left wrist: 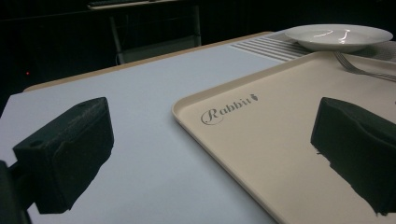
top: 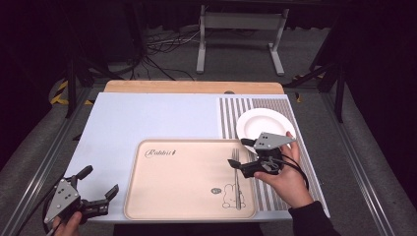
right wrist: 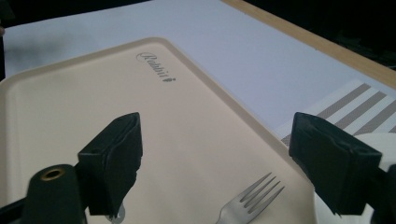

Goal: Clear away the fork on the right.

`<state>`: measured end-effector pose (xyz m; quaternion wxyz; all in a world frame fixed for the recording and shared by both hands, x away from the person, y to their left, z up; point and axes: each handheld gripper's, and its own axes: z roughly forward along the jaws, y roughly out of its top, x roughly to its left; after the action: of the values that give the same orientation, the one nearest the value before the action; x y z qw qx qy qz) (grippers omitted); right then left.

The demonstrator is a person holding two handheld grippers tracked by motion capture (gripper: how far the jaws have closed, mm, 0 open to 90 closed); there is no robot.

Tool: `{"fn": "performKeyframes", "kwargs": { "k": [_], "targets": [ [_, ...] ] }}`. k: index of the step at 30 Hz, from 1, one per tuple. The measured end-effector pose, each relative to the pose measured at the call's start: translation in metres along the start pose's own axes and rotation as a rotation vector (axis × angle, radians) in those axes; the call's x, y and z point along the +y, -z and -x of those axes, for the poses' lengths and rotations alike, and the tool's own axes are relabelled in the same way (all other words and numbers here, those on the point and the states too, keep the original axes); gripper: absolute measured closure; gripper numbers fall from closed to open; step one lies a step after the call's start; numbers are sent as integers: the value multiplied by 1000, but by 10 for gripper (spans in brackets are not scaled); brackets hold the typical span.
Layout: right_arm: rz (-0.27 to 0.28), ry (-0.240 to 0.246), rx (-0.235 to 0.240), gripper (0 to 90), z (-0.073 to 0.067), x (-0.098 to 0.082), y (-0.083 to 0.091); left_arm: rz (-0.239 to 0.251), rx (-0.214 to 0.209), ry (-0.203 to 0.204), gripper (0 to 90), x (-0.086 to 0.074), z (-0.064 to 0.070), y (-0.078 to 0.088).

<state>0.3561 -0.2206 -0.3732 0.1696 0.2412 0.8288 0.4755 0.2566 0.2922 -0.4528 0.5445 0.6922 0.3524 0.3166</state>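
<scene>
Fork [top: 237, 179] lying on the beige tray [top: 162, 191], tines pointing toward the far side.
The right hand-held gripper [top: 238, 156] hovers over the fork's tines with jaws spread, gripping nothing; a white plate [top: 255, 120] sits just behind on the striped mat [top: 231, 113]. The left hand-held gripper [top: 101, 183] rests open at the counter's [top: 147, 118] near left corner.
</scene>
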Motion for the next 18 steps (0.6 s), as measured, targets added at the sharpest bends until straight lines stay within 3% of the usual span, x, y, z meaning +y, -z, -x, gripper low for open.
{"fn": "performKeyframes", "kwargs": {
  "k": [8, 18],
  "targets": [
    [91, 17, -3, 148, 2, -10, 22, -4, -2, 1, 0, 0, 0, 0],
    [166, -36, -27, 116, 11, -36, 44, -3, 1, 0, 1, 0, 0, -1]
  ]
}}
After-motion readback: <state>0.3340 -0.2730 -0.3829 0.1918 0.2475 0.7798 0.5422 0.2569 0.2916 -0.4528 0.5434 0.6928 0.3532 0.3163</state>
